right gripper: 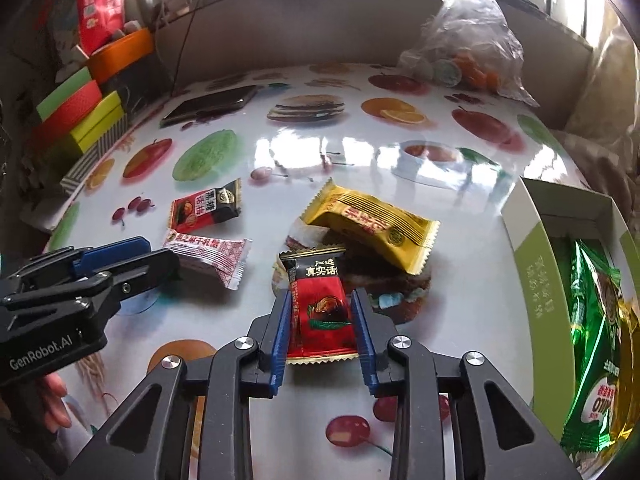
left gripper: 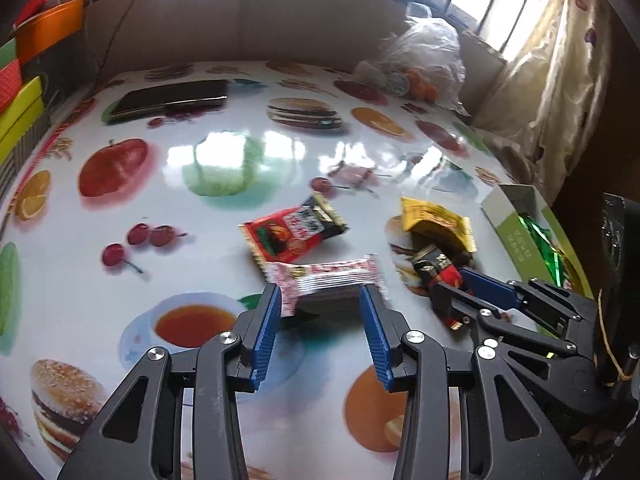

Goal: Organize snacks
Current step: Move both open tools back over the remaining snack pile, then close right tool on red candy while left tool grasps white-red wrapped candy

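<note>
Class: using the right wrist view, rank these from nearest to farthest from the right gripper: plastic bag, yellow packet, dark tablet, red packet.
1. Red packet, between the right gripper's jaws.
2. Yellow packet, just beyond.
3. Dark tablet, far left.
4. Plastic bag, far right corner.

— We lose the green box (right gripper: 532,280) at the right edge, and the green packets (right gripper: 592,320) inside it are cut off too.

— We can't read what's inside the plastic bag (right gripper: 468,44); it's too blurred.

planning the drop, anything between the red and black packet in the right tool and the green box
Nothing visible. The right tool grips the red and black packet; only bare table lies between it and the green box. The yellow packet sits farther back.
</note>
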### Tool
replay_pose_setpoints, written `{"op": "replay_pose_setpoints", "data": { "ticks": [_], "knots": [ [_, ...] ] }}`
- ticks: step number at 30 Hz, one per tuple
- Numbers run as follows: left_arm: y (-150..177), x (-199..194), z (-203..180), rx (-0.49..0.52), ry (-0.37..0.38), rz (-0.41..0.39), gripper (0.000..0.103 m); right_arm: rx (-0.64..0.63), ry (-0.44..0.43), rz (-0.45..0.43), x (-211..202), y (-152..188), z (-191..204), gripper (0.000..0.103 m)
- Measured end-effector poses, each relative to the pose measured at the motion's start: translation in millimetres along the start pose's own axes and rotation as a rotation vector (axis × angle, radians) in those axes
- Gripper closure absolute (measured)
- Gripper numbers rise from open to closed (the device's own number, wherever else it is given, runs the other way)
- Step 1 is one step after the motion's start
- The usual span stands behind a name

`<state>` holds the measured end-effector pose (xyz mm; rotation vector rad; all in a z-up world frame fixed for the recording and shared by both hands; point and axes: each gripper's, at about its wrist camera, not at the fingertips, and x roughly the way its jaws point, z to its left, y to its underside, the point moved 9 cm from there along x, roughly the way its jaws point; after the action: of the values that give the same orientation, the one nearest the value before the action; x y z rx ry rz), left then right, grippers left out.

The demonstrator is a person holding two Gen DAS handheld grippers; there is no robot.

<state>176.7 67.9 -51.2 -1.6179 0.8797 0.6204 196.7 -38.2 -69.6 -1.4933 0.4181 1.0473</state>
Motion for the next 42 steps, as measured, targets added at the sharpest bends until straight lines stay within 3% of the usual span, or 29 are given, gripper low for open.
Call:
{"op": "replay_pose_setpoints", "data": {
  "ticks": [12,21,26,42],
  "knots": [
    [9,3,-33,0.067,0.057,0.028,0.061,0.035,0.005,0.002,-10,10,-11,0.074],
    [-12,-10,-21,0.102,-0.043,-0.044,0.061,0.067,0.000,-0.002,-14,14,-19,0.074],
    [-20,5,-22,0.172,-0.071,-0.022,0.061,0.074,-0.003,-0.005,-14,14,-19,0.074],
    [-17,35,-28,0.218,-0.090,0.043,0.061,0.091,-0.013,-0.009,-15,14,-22,0.074]
  ]
}}
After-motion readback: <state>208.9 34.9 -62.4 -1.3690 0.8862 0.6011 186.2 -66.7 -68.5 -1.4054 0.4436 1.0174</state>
